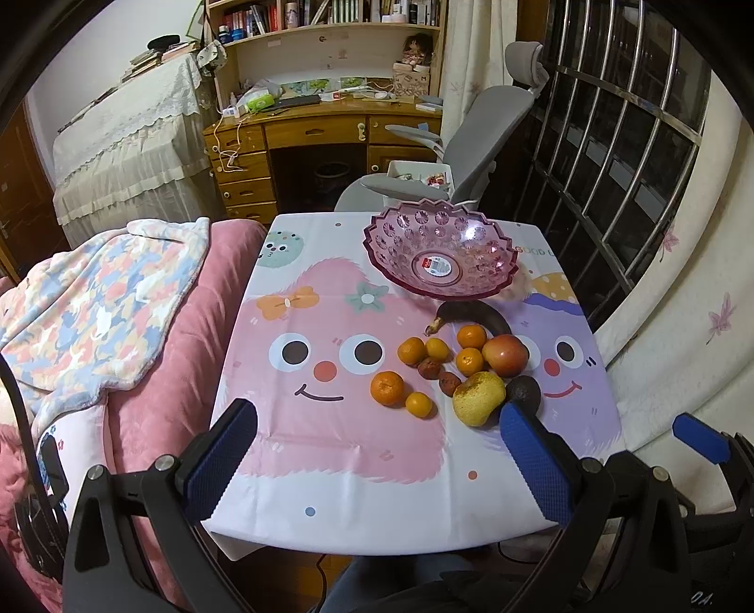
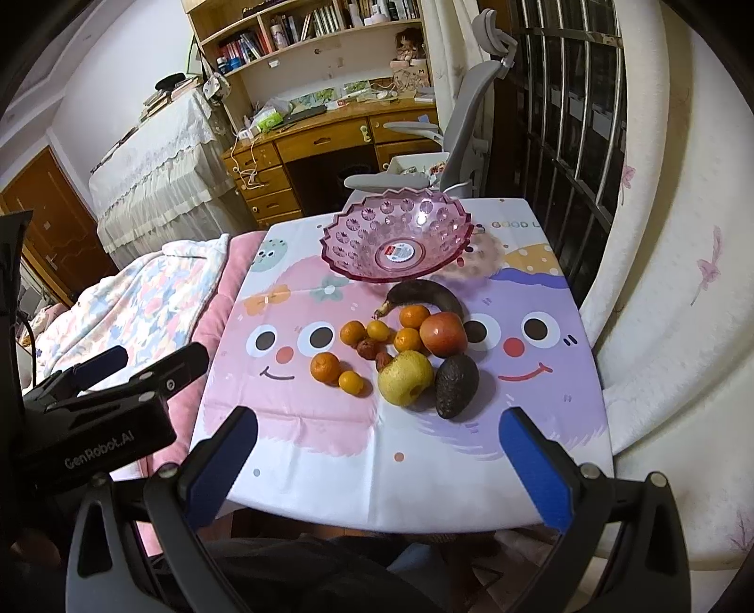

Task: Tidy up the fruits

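Over tablecloth [image 1: 330, 471], left claw [image 1: 377, 424] and right claw [image 2: 377, 424] gape empty.

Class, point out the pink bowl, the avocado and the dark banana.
pink bowl [image 2: 339, 226], right wrist view, on its left inner wall.
avocado [image 2: 456, 385], right wrist view, on the middle of its dark skin.
dark banana [image 1: 476, 312], left wrist view, on its curved body.

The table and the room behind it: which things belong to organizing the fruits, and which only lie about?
Belong to the job: pink bowl, empty; banana; mandarins; apple; pear; avocado; two small wrinkled fruits.

Only lying about: blanket; office chair; desk; bookshelf.
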`<state>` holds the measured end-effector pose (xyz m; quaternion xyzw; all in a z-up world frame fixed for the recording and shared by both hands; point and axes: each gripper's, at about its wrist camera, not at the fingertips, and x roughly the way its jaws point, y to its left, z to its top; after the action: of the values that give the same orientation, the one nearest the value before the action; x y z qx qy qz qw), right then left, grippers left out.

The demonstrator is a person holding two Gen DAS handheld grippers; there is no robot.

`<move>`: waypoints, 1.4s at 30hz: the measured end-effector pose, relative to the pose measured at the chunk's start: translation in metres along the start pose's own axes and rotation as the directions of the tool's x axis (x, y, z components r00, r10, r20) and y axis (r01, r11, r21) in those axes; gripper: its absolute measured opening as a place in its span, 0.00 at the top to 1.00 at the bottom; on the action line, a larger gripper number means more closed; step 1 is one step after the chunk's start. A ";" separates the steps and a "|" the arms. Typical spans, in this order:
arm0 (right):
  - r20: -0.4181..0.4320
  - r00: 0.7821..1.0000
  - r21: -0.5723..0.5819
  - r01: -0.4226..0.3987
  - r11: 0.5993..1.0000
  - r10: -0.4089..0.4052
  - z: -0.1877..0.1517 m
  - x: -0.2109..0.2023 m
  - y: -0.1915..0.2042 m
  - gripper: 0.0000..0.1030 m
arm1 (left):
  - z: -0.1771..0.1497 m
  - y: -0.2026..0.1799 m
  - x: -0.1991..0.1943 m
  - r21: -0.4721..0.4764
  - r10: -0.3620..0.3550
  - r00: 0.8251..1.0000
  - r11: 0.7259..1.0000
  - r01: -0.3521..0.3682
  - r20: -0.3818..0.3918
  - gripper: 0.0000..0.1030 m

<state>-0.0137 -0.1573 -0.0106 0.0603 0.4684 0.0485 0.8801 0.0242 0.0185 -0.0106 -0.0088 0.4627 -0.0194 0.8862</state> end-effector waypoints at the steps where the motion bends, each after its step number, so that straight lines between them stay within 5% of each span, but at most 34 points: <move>1: 0.003 1.000 -0.002 0.002 1.000 -0.002 0.001 0.001 0.001 0.00 | 0.001 0.001 0.001 0.004 -0.002 1.000 1.000 0.002 -0.004 0.01; 8: 0.019 1.000 0.003 0.010 1.000 -0.010 0.001 0.012 0.005 0.00 | 0.005 0.016 0.014 0.043 -0.039 0.998 0.998 0.041 -0.041 0.01; 19: 0.075 0.988 0.080 0.126 0.989 -0.132 -0.022 0.031 -0.005 0.01 | 0.002 0.027 0.055 0.111 -0.122 0.978 0.984 0.142 -0.170 0.01; 28: 0.074 0.965 0.041 0.250 0.967 -0.252 -0.050 0.048 -0.014 0.01 | 0.001 -0.007 0.081 0.281 -0.171 0.957 0.931 0.235 -0.233 0.01; 37: 0.052 0.964 -0.036 0.263 0.964 -0.261 -0.063 0.088 -0.022 0.02 | 0.014 -0.051 0.127 0.378 -0.126 0.923 0.886 0.270 -0.363 0.01; 42: 0.039 0.965 -0.077 0.263 0.962 -0.261 -0.055 0.118 -0.038 0.06 | 0.024 -0.076 0.167 0.422 -0.057 0.883 0.863 0.279 -0.466 0.01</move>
<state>0.0070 -0.1744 -0.1437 -0.0373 0.4575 -0.0500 0.8870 0.1375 -0.0649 -0.1316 0.1733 0.6282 -0.2134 0.7279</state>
